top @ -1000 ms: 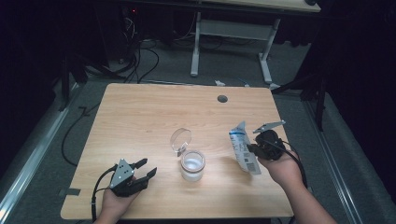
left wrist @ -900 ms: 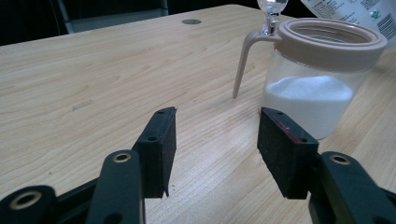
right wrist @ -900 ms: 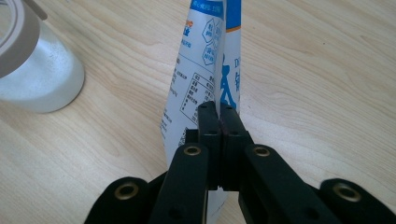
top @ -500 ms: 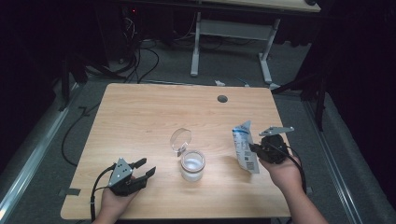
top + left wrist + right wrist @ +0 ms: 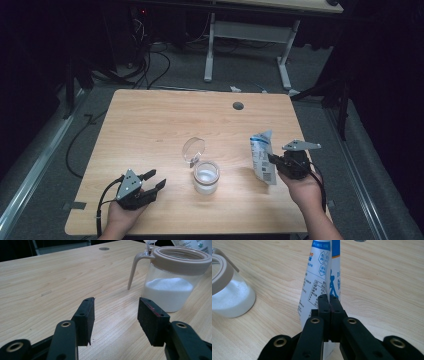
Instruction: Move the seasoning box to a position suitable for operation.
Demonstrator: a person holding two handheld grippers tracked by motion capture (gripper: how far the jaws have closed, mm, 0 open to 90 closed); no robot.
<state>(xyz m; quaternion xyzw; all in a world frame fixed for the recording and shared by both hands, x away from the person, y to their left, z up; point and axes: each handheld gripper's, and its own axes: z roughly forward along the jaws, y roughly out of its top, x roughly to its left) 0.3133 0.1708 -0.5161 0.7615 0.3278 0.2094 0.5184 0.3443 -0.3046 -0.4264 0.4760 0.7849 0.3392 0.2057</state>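
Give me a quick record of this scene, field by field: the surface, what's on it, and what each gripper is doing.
surface: light wooden table
jar: clear glass jar with beige rim, partly full of white granules, near the table's middle
lid: clear hinged lid, flipped open, standing up behind the jar
packet: white and blue printed pouch, upright, to the right of the jar
right gripper: jaws shut on the pouch's edge
left gripper: jaws open, nothing between them, pointed toward the jar
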